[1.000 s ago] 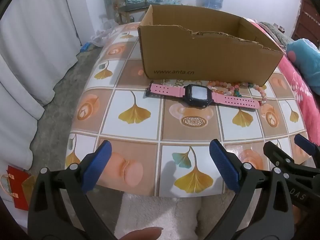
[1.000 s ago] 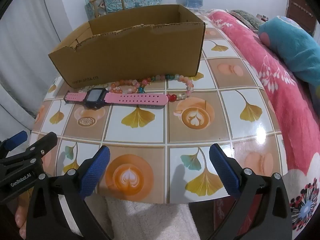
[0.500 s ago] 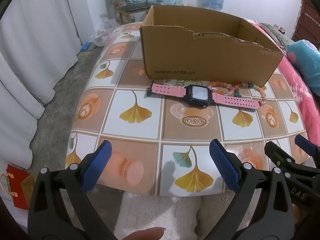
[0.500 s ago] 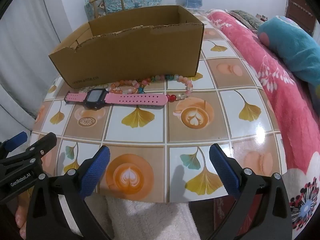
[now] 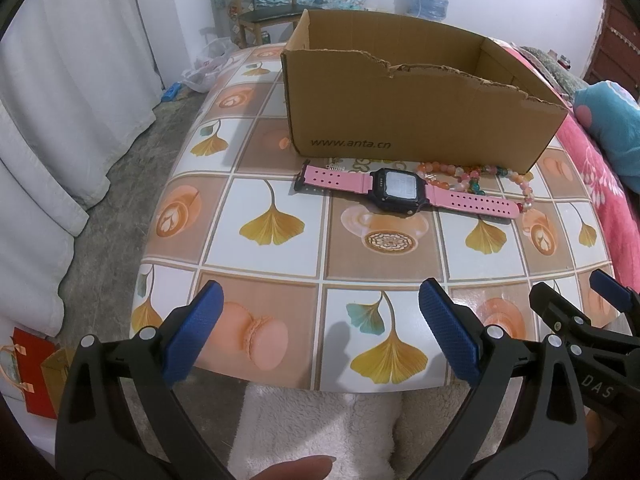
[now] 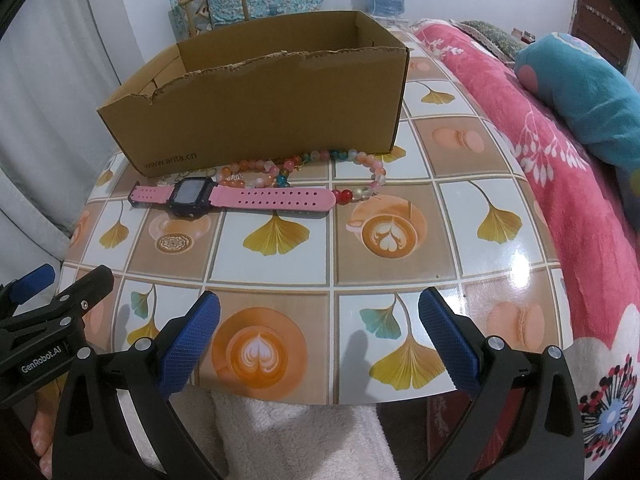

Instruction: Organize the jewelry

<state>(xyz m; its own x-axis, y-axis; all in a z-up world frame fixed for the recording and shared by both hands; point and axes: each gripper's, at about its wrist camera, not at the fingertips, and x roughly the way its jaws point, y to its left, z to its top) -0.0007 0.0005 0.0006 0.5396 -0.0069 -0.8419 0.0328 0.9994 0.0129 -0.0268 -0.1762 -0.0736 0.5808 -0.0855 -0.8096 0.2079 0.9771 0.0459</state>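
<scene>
Jewelry lies in a short row on the tiled tabletop [image 5: 280, 152], right against the front wall of the open cardboard box [image 5: 420, 120], which looks like the place it is meant to end up; being staged at the box's foot keeps each lift short. Furthest left is the pink-strapped digital watch [image 5: 400, 192], laid flat with its strap stretched out and face up, so either strap end offers a thin, easy pinch. To its right the beaded bracelet [image 5: 480, 174] curls behind the strap and touches it; a second bead strand may be tangled in there, but I cannot separate them. Both tools hang at the near table edge, well apart from the pieces. The left gripper [image 5: 320, 336] is spread wide with nothing between its pads, and the right gripper [image 6: 320, 336] is likewise released and empty, ready to reach in.

The box's torn front wall hides its floor, so whether anything is already inside is unknown. A tiny silvery item beside the watch's left strap end is too small to name. A fingertip is cut off at the bottom of the left view.
</scene>
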